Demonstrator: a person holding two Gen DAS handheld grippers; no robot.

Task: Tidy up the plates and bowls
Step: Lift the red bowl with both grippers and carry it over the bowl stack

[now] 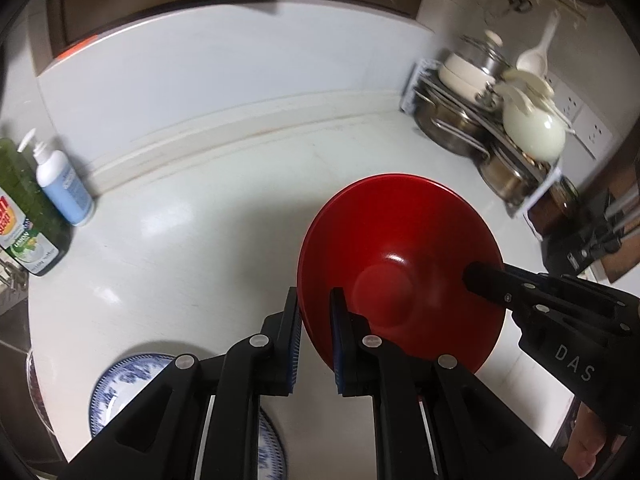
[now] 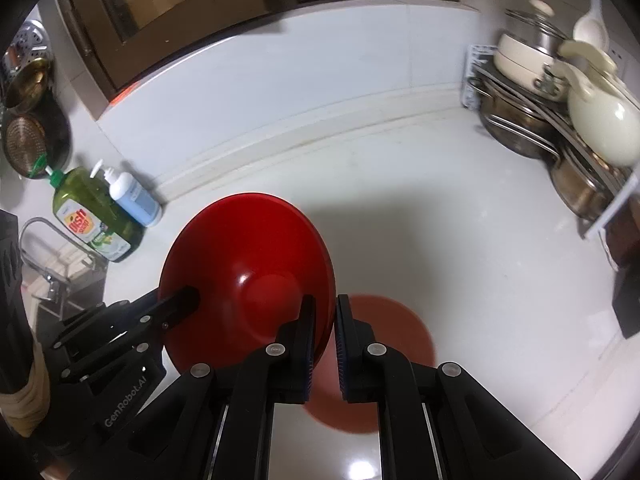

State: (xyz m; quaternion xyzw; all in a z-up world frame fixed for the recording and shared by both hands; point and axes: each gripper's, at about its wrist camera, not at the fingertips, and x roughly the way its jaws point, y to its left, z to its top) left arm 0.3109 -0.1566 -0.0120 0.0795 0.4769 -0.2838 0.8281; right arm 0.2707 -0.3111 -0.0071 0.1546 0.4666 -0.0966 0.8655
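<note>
A red bowl (image 1: 400, 264) is held tilted above the white counter by both grippers. My left gripper (image 1: 314, 300) is shut on its left rim. My right gripper (image 2: 322, 308) is shut on its right rim (image 2: 248, 272). The right gripper's finger (image 1: 492, 280) shows inside the bowl in the left wrist view. The left gripper's finger (image 2: 176, 304) shows in the right wrist view. A blue-and-white patterned plate (image 1: 132, 376) lies on the counter below the left gripper. A red reflection of the bowl (image 2: 384, 344) shows on the counter.
A green dish soap bottle (image 2: 92, 216) and a white-blue pump bottle (image 2: 134, 196) stand at the left by the sink faucet (image 2: 52, 240). A rack with steel pots, cream pots and ladles (image 2: 560, 112) stands at the back right corner.
</note>
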